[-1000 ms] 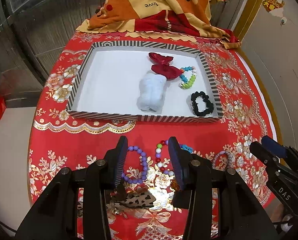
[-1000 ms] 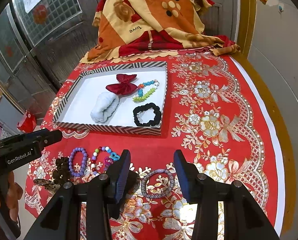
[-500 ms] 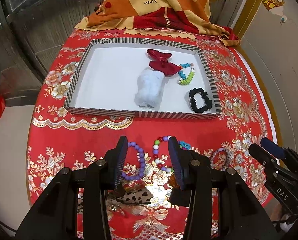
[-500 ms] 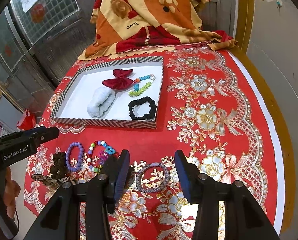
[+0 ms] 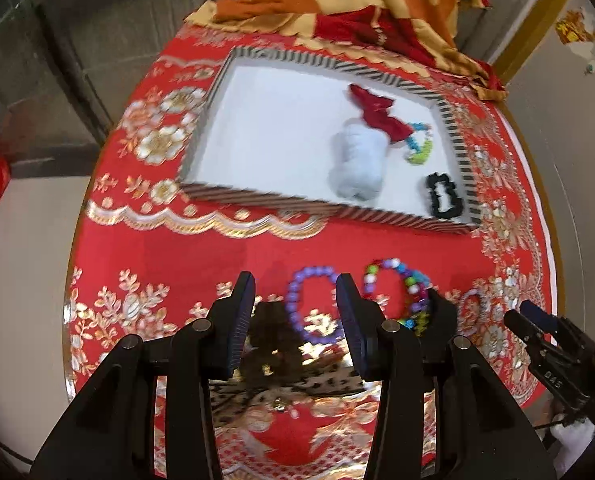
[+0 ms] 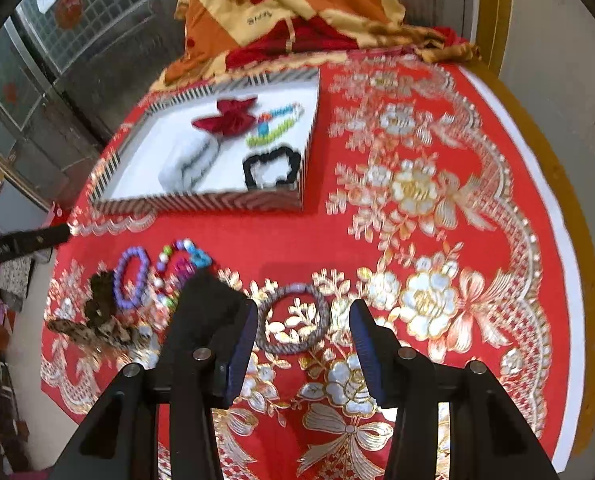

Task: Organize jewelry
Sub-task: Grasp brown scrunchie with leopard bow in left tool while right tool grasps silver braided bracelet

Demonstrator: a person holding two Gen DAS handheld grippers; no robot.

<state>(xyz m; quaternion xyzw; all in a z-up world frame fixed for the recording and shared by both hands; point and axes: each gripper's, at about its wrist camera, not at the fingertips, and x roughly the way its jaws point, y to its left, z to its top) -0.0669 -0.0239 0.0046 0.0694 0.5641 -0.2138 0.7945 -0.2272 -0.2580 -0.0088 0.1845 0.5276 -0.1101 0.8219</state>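
I count one striped tray (image 6: 201, 202). Inside it, four pieces: one red bow (image 6: 227, 118), one white scrunchie (image 6: 189, 166), one black scrunchie (image 6: 271, 168), one bead bracelet (image 6: 275, 126). On cloth, loose: one purple bead bracelet (image 6: 131, 278), one multicolour bead string (image 6: 181, 266), one grey woven band (image 6: 293, 318), and, I think, two leopard-print hair pieces (image 6: 97, 320), too blurred for me to separate.
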